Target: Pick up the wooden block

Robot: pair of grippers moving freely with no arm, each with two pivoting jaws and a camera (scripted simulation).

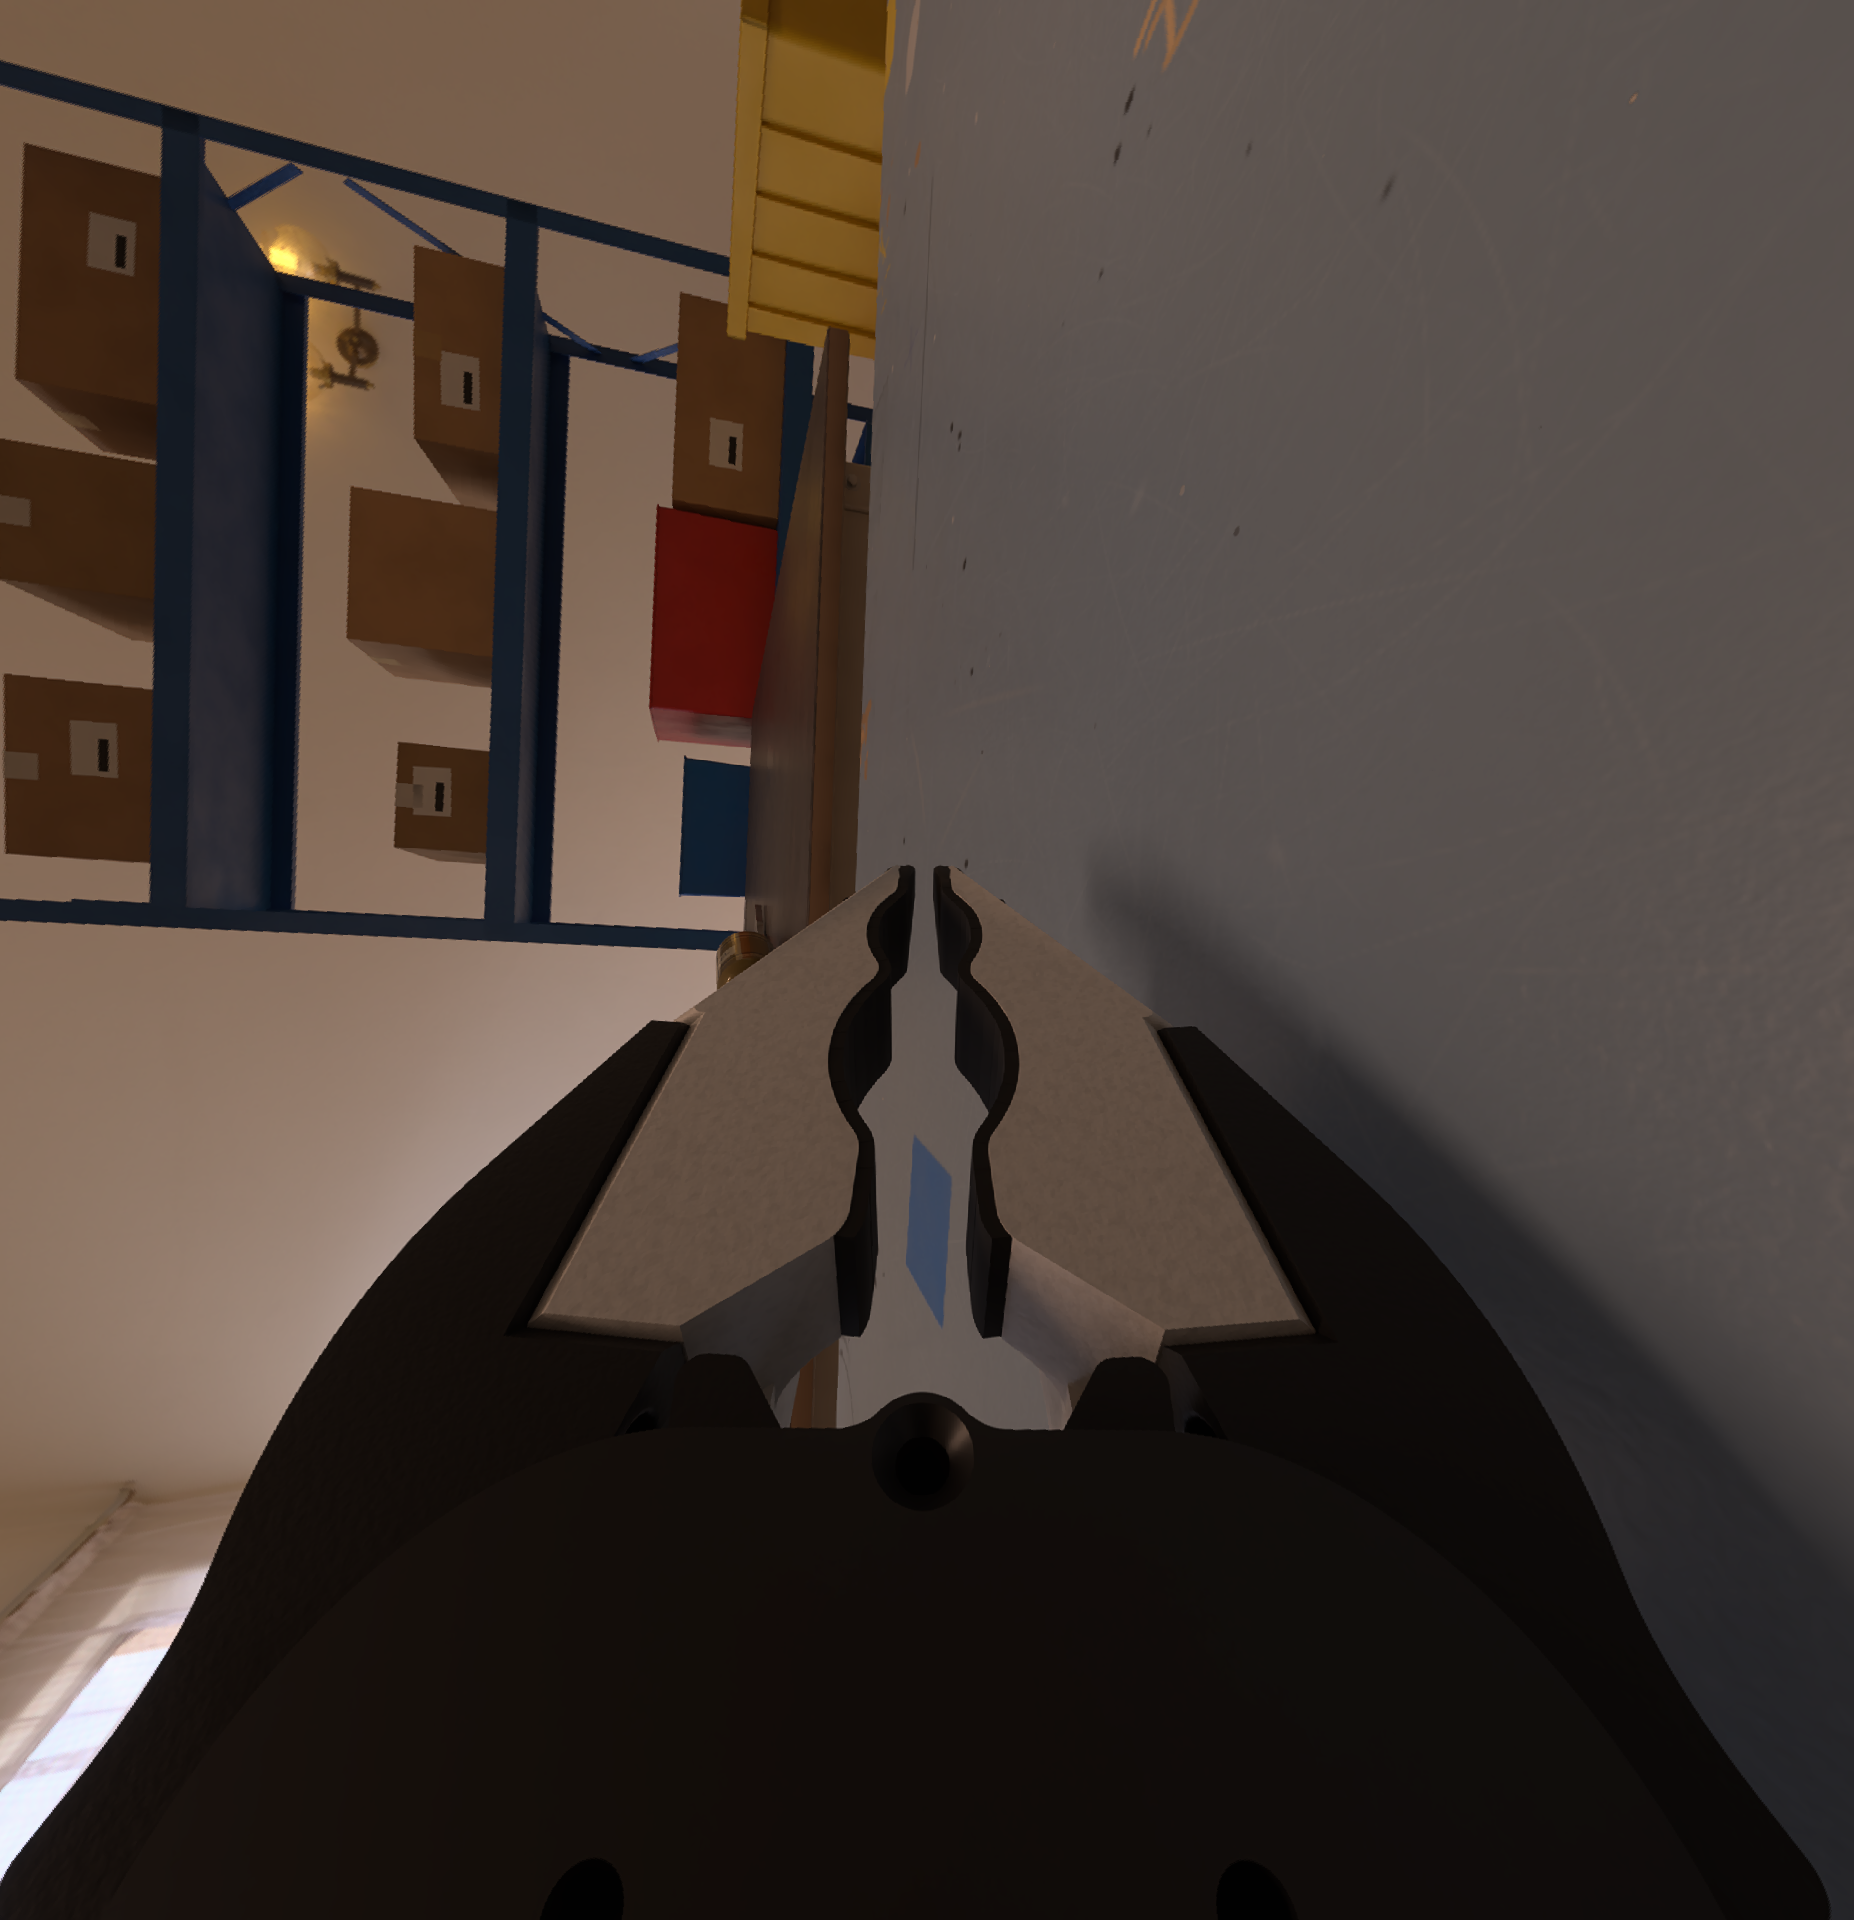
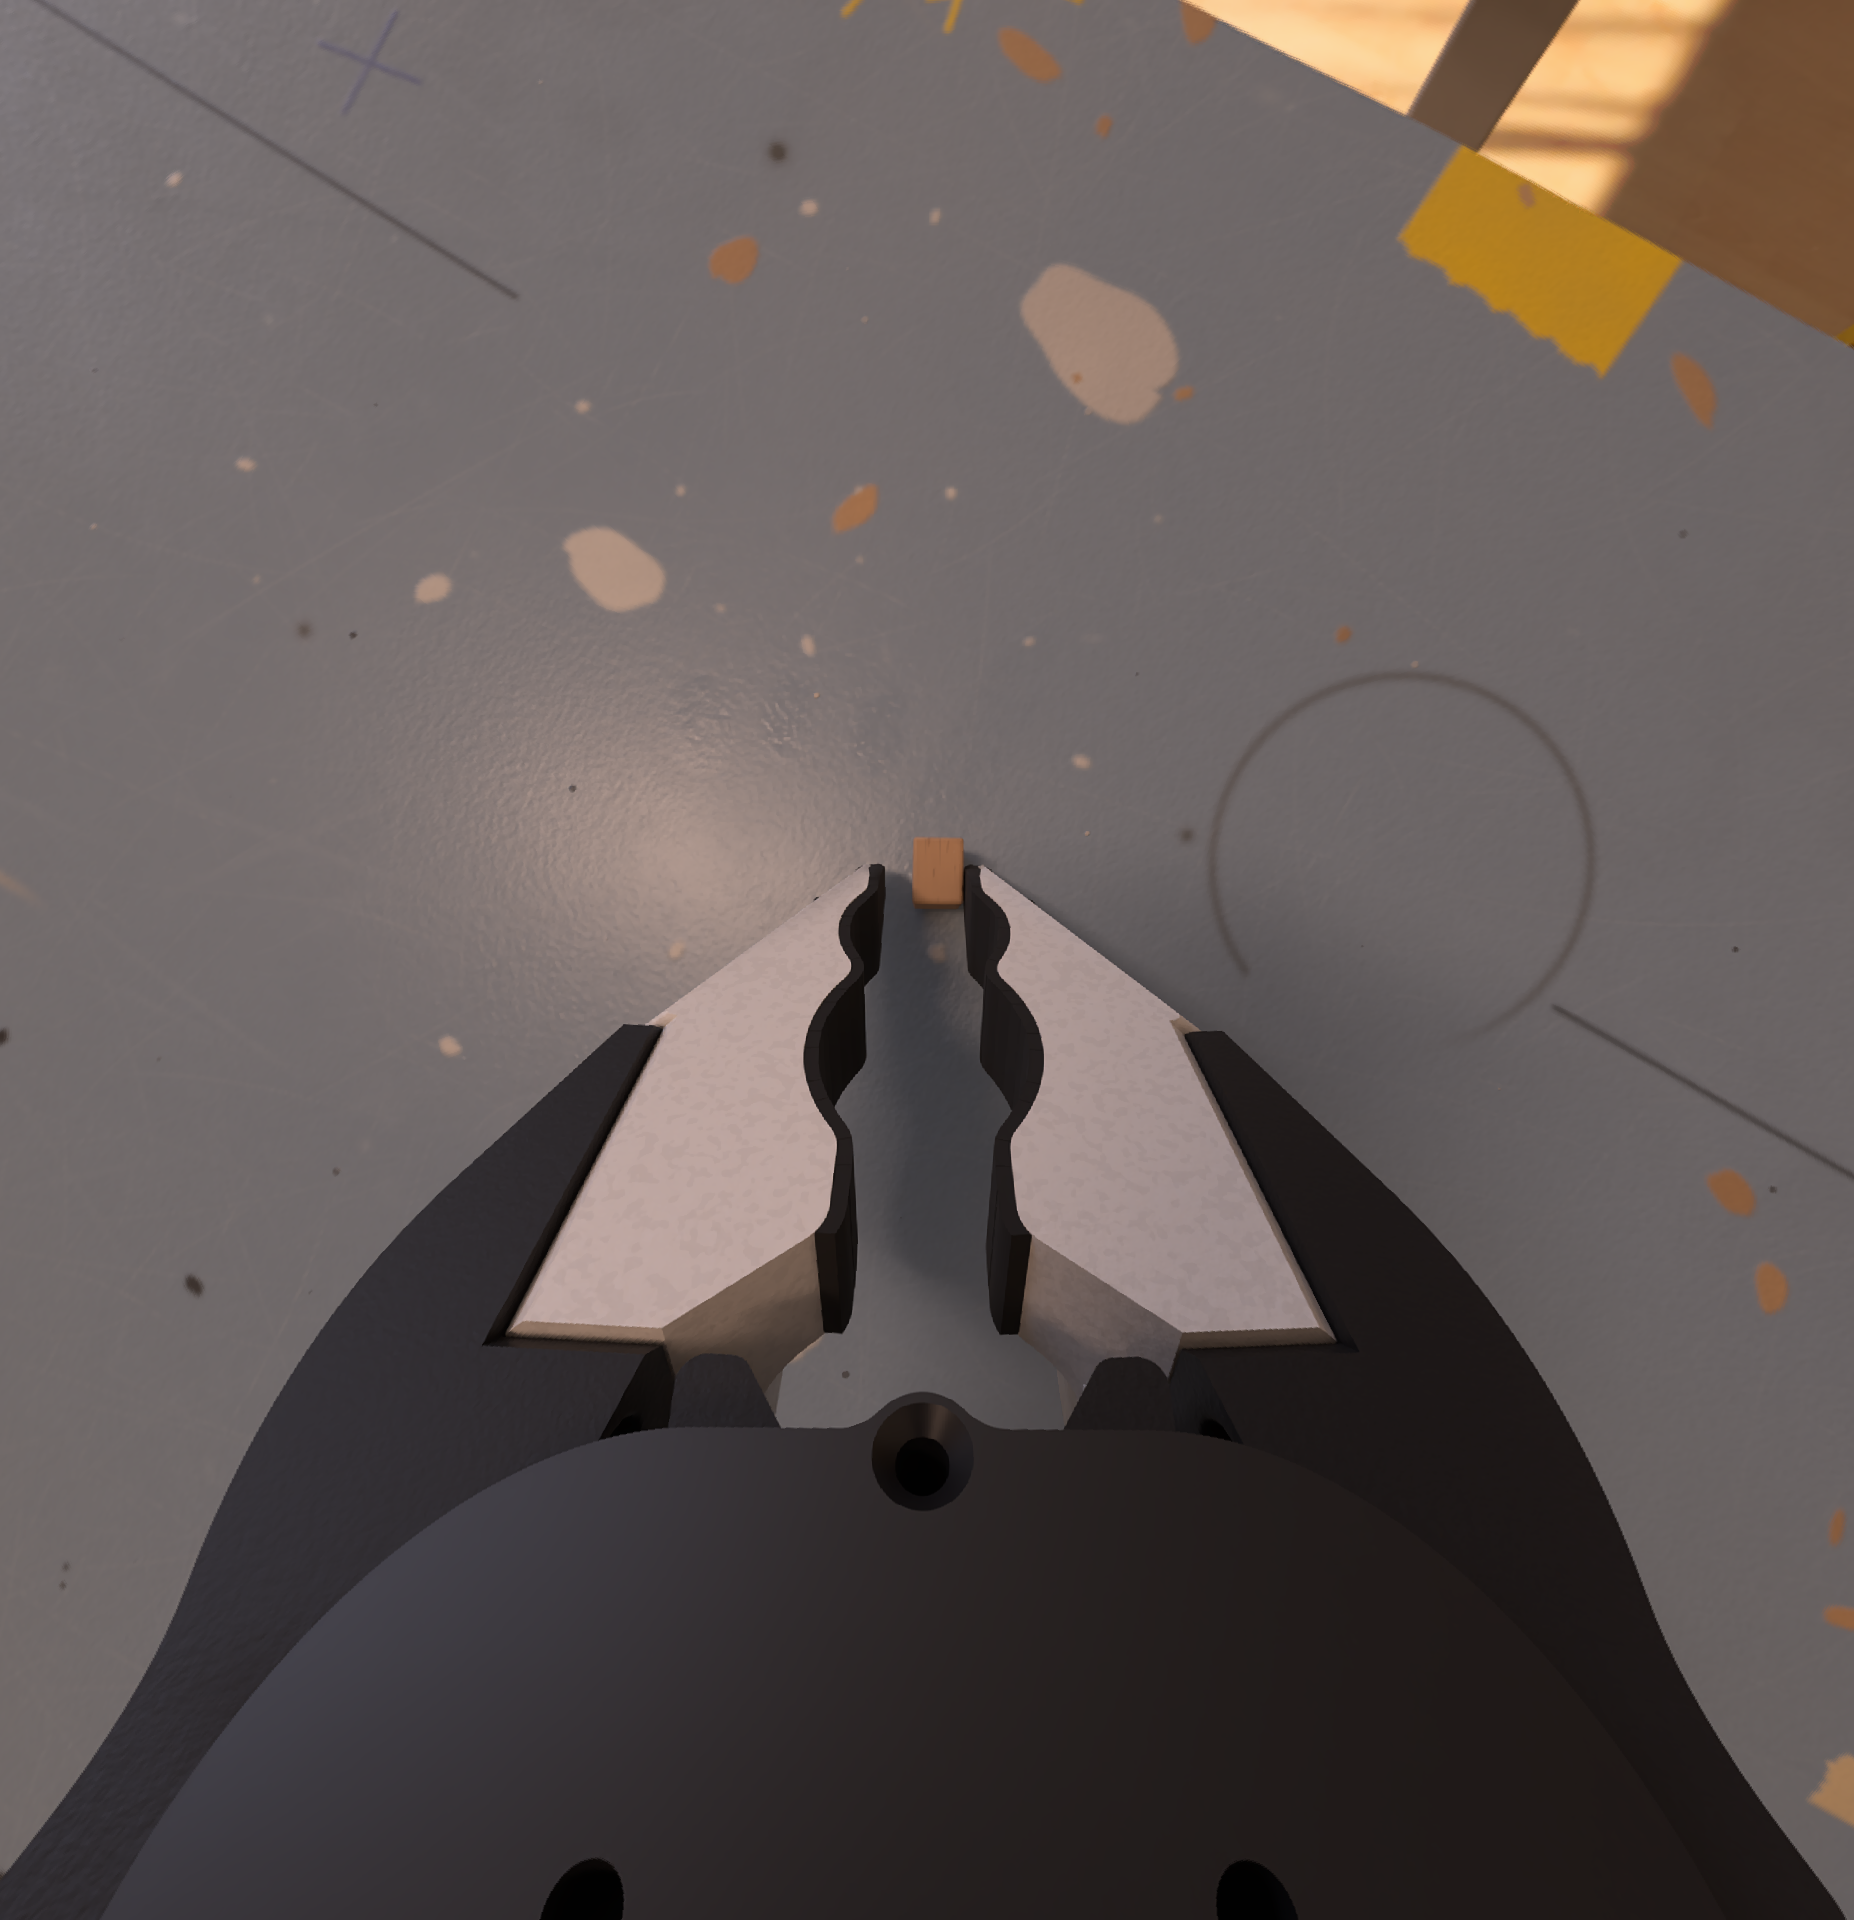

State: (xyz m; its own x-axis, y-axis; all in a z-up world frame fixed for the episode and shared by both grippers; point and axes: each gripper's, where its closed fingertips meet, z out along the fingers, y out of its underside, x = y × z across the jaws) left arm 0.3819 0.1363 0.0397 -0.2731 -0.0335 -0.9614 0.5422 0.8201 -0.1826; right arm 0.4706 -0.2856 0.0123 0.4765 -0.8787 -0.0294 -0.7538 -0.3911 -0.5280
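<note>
Right gripper released, straddling wooden block, block hard against right finger: off-centre, risk of skidding. Left gripper clenched, empty.

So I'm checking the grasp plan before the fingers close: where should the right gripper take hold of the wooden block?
Probably across its two opposite side faces, coming straight down from above. The wooden block is a small cube lying flat on the grey table, and the right gripper already points down at it, open, with the block nearer one fingertip.
</note>
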